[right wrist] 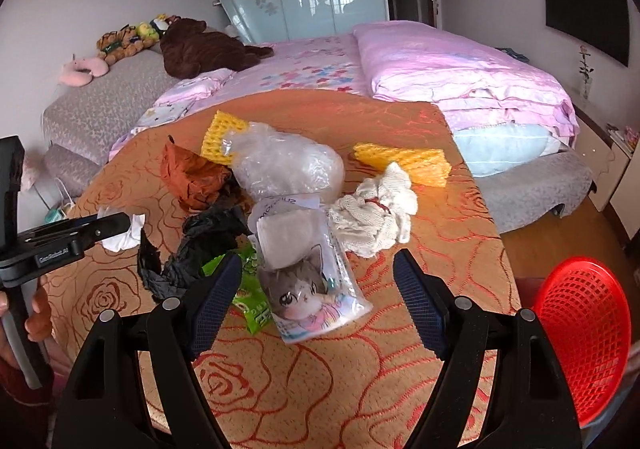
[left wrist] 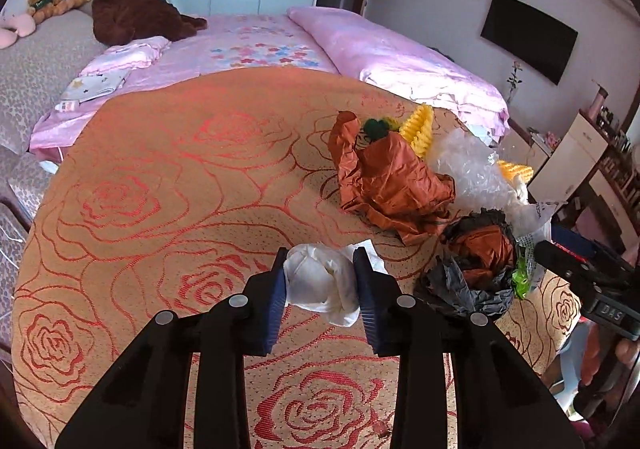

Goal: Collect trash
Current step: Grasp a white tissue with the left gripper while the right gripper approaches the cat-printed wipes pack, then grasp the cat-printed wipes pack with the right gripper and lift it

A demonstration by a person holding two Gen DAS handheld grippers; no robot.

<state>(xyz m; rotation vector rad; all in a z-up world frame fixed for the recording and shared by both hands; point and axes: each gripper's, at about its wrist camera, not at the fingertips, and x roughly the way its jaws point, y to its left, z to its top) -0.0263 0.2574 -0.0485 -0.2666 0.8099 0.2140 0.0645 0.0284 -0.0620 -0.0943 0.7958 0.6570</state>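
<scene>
Left gripper (left wrist: 322, 285) is clamped on a white tissue wad (left wrist: 320, 281); both blue pads press its sides and the wad bulges between them, just over the table (left wrist: 160, 189). In the right wrist view the same wad (right wrist: 120, 233) shows at the left gripper's tip, on the left side of the trash pile.

Right gripper (right wrist: 316, 289) is wide, holding nothing. It hangs over the near edge of the pile, a cat-print packet (right wrist: 308, 289) lying between its jaws but untouched. The packet's long axis runs near-right to far-left, roughly along the gripper's pointing line, so the jaws already straddle its short width.

Key relation: the red basket (right wrist: 580, 337) sits at the far right, off the table's right edge and lower than the top. It looks empty through the mesh, though only part of it shows. The left gripper, with the wad, is on the far side of the pile from it; the right gripper is much nearer. So the wad likely has to travel right across the whole pile to reach the basket, passing over or near the right gripper.

Still on the table: orange wrapper (left wrist: 384, 177), black bag (right wrist: 192, 249), green packet (right wrist: 248, 309) partly under the cat packet, clear plastic bag (right wrist: 284, 161), two yellow foam nets (right wrist: 400, 163), white cloth bundle (right wrist: 376, 213). All crowd the right half of the table; the left half is bare cloth.

Risk, as a guess: the carry could brush the tall orange wrapper.
</scene>
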